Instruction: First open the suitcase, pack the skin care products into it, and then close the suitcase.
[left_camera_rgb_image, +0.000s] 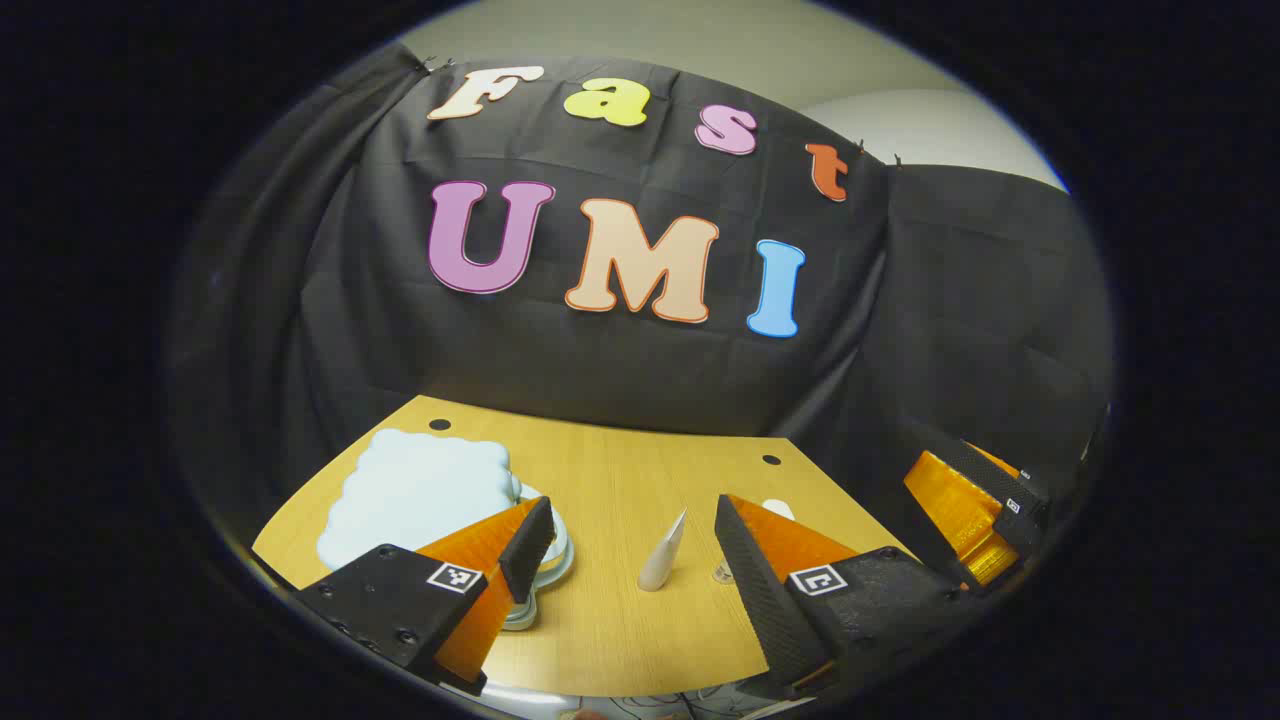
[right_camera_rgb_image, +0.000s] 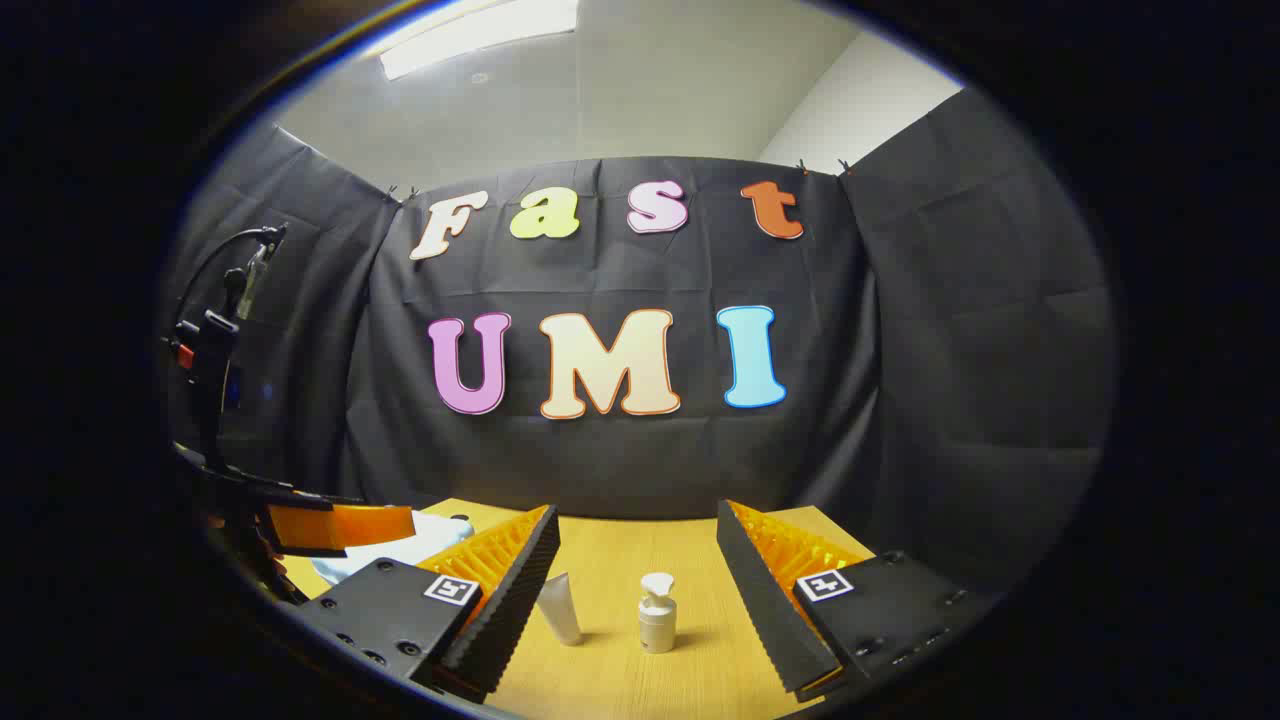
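Note:
A pale blue, cloud-shaped suitcase (left_camera_rgb_image: 415, 490) lies flat on the wooden table (left_camera_rgb_image: 620, 620) at the left, and its lid looks down. My left gripper (left_camera_rgb_image: 632, 520) is open and empty; its left finger overlaps the case's near right edge. A white tube (left_camera_rgb_image: 662, 555) stands between the fingers, farther off. A white pump bottle (left_camera_rgb_image: 776, 508) peeks from behind the right finger. In the right gripper view, my right gripper (right_camera_rgb_image: 636, 520) is open and empty, with the tube (right_camera_rgb_image: 558, 608) and the pump bottle (right_camera_rgb_image: 657, 612) standing on the table beyond it. The suitcase (right_camera_rgb_image: 425, 540) shows at the left.
The right gripper (left_camera_rgb_image: 970, 515) hangs off the table's right edge in the left gripper view. The left gripper (right_camera_rgb_image: 340, 525) and its cabled mount appear at the far left of the right gripper view. Black cloth walls close off the table's back and sides.

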